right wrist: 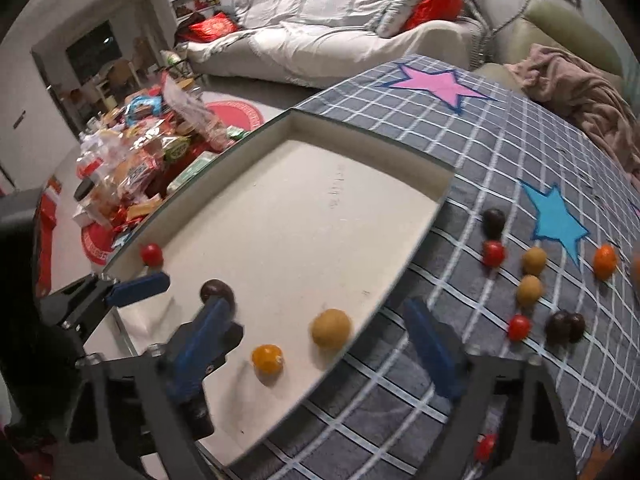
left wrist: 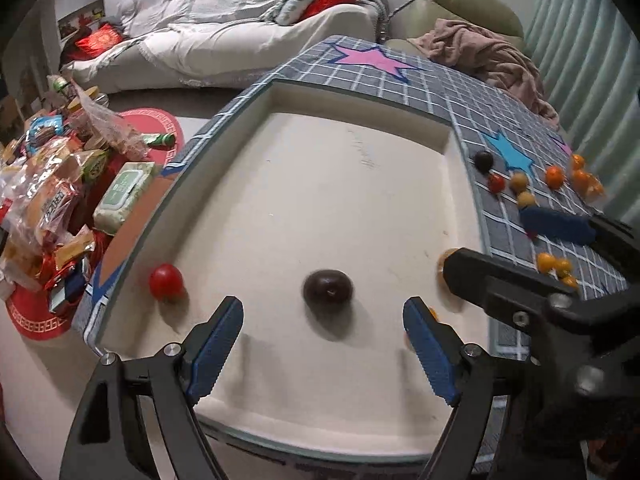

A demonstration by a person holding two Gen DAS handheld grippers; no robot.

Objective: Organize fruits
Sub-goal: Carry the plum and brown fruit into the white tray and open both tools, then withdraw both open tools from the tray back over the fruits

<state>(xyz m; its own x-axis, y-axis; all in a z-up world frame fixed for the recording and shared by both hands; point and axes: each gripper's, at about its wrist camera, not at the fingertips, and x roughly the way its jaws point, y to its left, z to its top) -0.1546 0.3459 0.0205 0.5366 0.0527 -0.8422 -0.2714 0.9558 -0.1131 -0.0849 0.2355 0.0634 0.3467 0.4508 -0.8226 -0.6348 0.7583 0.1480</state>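
Note:
A shallow white tray [left wrist: 360,100] [right wrist: 400,160] sits on the grey checked cloth. In it lie a red tomato [left wrist: 166,282] [right wrist: 151,254], a dark plum [left wrist: 328,291] [right wrist: 216,290], an orange fruit [right wrist: 267,359] and a tan fruit [right wrist: 331,328]. My left gripper [left wrist: 323,322] is open and empty, its jaws on either side of the plum from just behind it. My right gripper [right wrist: 316,324] is open and empty above the tray's right edge; it also shows in the left wrist view [left wrist: 504,244]. Several more fruits [right wrist: 532,280] [left wrist: 520,184] lie loose on the cloth to the right.
A heap of snack packets [left wrist: 52,192] [right wrist: 132,168] and a wipes pack [left wrist: 126,194] lie on the floor left of the table. A white sofa [left wrist: 240,40] stands behind, with a pink blanket [left wrist: 492,56] on a chair at the back right.

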